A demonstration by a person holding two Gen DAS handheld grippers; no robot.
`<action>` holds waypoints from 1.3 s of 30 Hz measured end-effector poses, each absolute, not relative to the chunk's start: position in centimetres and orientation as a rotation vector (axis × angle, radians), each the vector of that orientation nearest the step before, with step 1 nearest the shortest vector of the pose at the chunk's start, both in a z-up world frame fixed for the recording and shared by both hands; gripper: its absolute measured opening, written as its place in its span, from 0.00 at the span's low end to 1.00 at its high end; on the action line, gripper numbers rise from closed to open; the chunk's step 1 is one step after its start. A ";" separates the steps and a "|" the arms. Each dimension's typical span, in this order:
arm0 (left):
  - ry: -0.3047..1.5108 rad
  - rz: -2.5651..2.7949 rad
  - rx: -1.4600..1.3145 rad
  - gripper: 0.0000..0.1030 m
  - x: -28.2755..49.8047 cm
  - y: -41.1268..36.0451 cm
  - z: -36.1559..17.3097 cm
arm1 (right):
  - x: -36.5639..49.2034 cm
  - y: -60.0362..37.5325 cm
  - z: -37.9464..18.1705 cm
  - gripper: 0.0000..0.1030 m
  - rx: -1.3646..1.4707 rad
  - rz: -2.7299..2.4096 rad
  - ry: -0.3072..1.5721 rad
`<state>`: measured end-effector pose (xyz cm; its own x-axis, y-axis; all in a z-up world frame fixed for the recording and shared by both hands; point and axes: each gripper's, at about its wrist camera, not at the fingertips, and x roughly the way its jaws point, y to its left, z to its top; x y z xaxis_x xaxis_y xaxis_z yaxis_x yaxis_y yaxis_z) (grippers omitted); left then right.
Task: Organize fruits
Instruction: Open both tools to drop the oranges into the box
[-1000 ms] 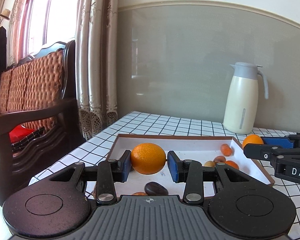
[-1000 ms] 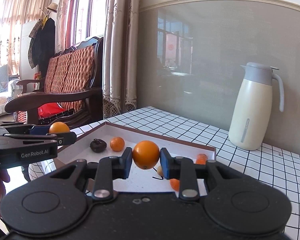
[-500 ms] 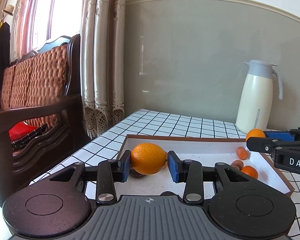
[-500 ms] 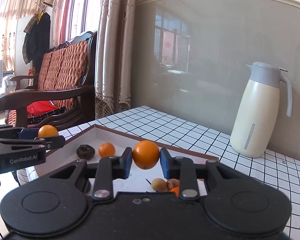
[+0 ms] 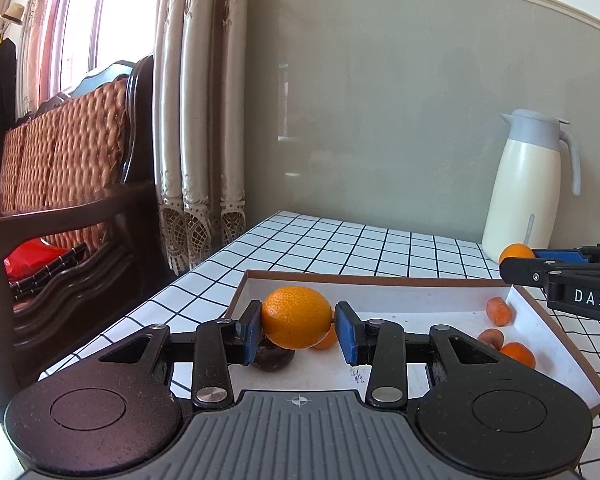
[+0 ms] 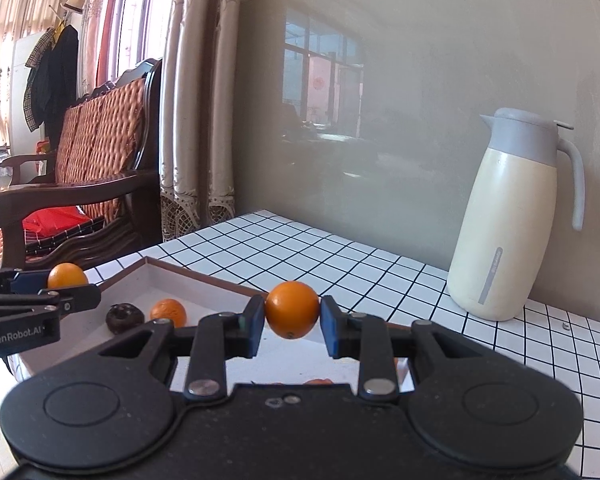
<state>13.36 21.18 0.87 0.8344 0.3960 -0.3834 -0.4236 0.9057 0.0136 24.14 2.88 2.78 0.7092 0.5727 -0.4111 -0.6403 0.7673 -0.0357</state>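
Fruits here are small citrus, and two are in the air above the shallow white cardboard tray with a brown rim (image 5: pixel 556 328). One is a broad, slightly flattened orange mandarin with pebbled peel (image 5: pixel 296 317), which the left gripper (image 5: pixel 296 330) clamps across its widest part between blue pads. The other is a smaller, rounder, smoother orange (image 6: pixel 292 309), pinched the same way by the right gripper (image 6: pixel 292 325) over the tray's far corner.

I judge both fruits light and springy: firm enough for a moderate squeeze, yet the peel would bruise or split under a hard one. The waxy skin and round shape could let them roll out, so holding at the equator, as now, looks safest.

Inside the tray, near its left wall, lie a dark wrinkled fruit (image 6: pixel 124 317) and a small dimpled mandarin (image 6: pixel 168 312). Against its right wall sit three little orange-red pieces (image 5: pixel 498 311), oblong and matte.

Beyond the tray, on the glossy white tiled tabletop with black grid lines (image 5: pixel 340 240), stands a cream hard-shelled thermal jug with a grey lid and handle (image 6: pixel 512 216).
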 end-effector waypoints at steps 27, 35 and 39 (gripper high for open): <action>0.365 0.528 -0.057 1.00 17.1 23.4 -0.5 | 29.7 0.7 0.6 0.89 -0.135 0.583 0.436; 0.376 0.514 -0.062 1.00 16.8 23.3 -0.4 | 29.2 0.9 0.8 0.90 -0.141 0.593 0.435; 0.373 0.516 -0.064 1.00 16.7 23.3 -0.4 | 29.2 0.9 0.7 0.92 -0.146 0.597 0.437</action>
<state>16.75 23.26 -0.37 0.8040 0.4700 -0.3642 -0.4931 0.8694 0.0336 29.18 0.88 0.71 0.7391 0.5114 -0.4384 -0.5721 0.8201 -0.0078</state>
